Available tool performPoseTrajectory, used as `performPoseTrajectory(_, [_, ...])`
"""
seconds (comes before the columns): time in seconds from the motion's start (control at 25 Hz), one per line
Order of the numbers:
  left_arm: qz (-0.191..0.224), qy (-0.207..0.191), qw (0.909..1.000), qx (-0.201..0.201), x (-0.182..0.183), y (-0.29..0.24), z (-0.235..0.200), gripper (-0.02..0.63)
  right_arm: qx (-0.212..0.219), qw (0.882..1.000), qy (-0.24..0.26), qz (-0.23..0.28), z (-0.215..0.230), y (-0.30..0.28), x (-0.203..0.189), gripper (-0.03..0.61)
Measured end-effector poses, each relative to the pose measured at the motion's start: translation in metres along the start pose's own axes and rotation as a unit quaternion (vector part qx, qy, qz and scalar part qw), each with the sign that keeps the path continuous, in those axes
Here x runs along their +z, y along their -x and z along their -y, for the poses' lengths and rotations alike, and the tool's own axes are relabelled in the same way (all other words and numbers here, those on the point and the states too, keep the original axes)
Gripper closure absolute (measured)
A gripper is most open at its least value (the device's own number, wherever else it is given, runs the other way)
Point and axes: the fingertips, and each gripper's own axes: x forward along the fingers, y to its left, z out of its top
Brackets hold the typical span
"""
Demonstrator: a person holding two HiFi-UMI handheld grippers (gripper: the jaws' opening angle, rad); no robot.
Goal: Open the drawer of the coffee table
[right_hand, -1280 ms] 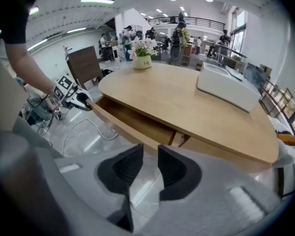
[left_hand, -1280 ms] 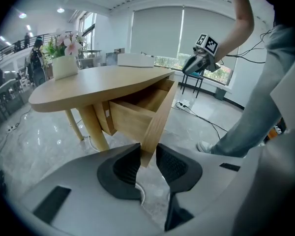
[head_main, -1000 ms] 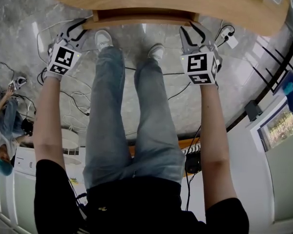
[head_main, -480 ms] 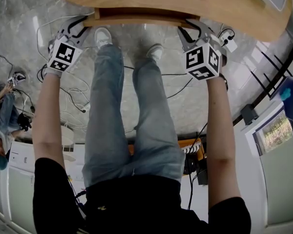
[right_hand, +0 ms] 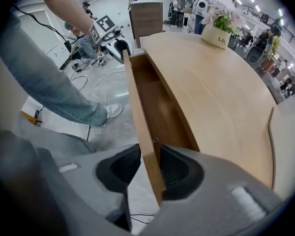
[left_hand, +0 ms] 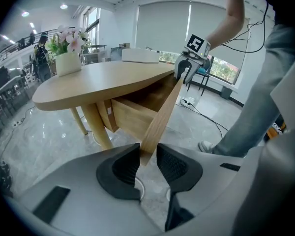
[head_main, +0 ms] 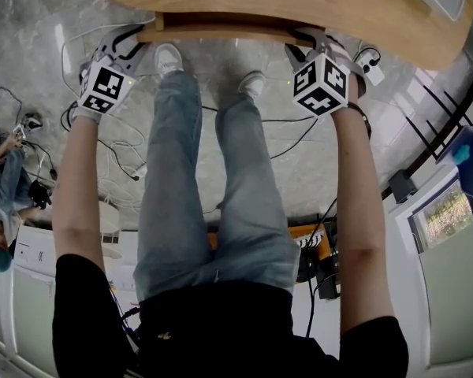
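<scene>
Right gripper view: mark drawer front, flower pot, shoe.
drawer front point(right_hand: 143, 132), right gripper view, top edge of the board.
flower pot point(right_hand: 218, 36), right gripper view, white side.
shoe point(right_hand: 113, 111), right gripper view, upper.

A black short-sleeved top point(head_main: 213, 329), faded light-blue jeans point(head_main: 181, 195) and white trainers point(head_main: 167, 60) are worn. The left gripper point(head_main: 126, 42) and right gripper point(head_main: 309, 44) are each topped by a white cube point(head_main: 105, 89) printed with black square markers; their shells are moulded in pale grey, and the pads point(left_hand: 120, 168) are made of ribbed black rubber.
</scene>
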Motion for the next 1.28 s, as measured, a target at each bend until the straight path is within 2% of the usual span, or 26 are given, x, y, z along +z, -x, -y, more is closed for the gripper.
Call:
performPoseTrajectory(0.24, [-0.006,-0.004,1.0000,0.003,0.000,-0.001,0.000,0.506,-0.018,0.998,0.047,-0.031,-0.003,-0.010,0.001,0.483])
performPoseTrajectory(0.52, [-0.020,-0.001,0.9998,0.003,-0.012,-0.001,0.012,0.506,-0.023,0.996,0.073,-0.042,-0.013,-0.010,-0.004,0.494])
performPoseTrajectory(0.64, [-0.029,0.009,0.9995,0.002,-0.024,0.001,0.026,0.505,-0.022,0.996,0.076,-0.043,-0.025,-0.009,-0.009,0.495])
performPoseTrajectory(1.28, [-0.047,0.009,0.9988,-0.001,-0.058,0.016,0.104,0.506,-0.020,0.994,0.098,-0.053,-0.110,-0.010,-0.033,0.500])
